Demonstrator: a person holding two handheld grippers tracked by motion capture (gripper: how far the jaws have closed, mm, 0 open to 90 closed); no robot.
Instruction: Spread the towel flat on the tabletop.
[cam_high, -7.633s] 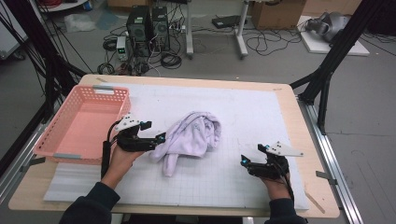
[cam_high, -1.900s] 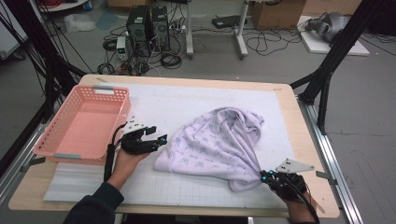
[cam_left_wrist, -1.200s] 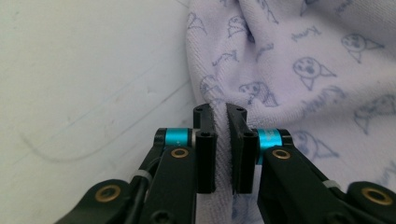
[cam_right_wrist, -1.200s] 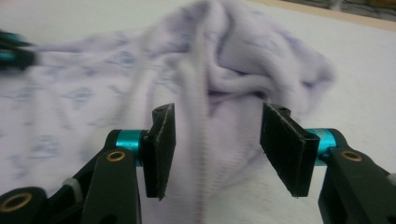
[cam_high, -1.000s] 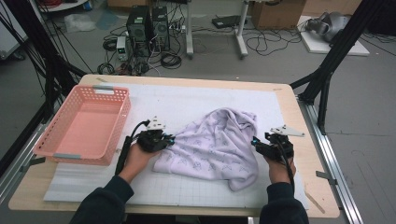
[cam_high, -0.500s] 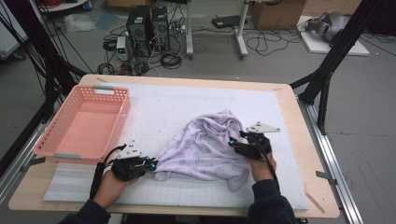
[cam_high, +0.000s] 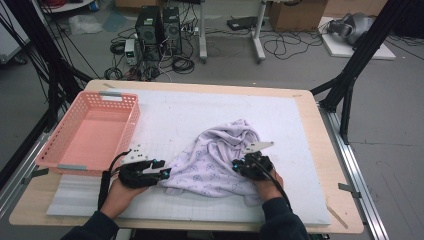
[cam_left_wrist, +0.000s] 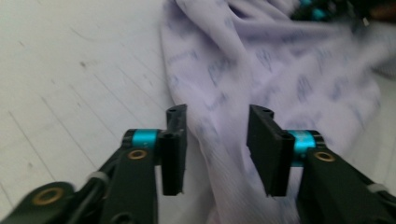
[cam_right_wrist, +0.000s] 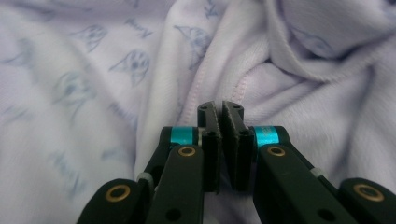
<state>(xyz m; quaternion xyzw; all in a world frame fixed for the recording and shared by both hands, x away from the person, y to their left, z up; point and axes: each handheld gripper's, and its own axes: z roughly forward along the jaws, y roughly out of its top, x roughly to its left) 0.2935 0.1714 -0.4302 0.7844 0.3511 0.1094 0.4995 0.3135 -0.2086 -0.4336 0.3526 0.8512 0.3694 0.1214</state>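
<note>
A lilac cloth (cam_high: 215, 160) with a faint blue print lies bunched on the white mat (cam_high: 165, 115). My left gripper (cam_high: 164, 173) sits at the cloth's near-left edge. In the left gripper view it (cam_left_wrist: 217, 126) is open, with the cloth (cam_left_wrist: 280, 70) lying under and between the jaws. My right gripper (cam_high: 239, 167) rests on the cloth's right part, pointing left. The right gripper view has it (cam_right_wrist: 219, 114) shut on a stitched fold of the cloth (cam_right_wrist: 70, 70). A person's hand holds each gripper.
A pink plastic basket (cam_high: 131, 120) stands at the left of the mat, with nothing in it. The wooden table (cam_high: 327, 165) has a bare strip at the right. Beyond the far edge the floor holds computers, cables and black frame legs.
The right gripper has carried the cloth's right edge leftward over the middle, folding and bunching it. The left gripper dropped back to the cloth's near-left edge and hardly moved in the last half second.
</note>
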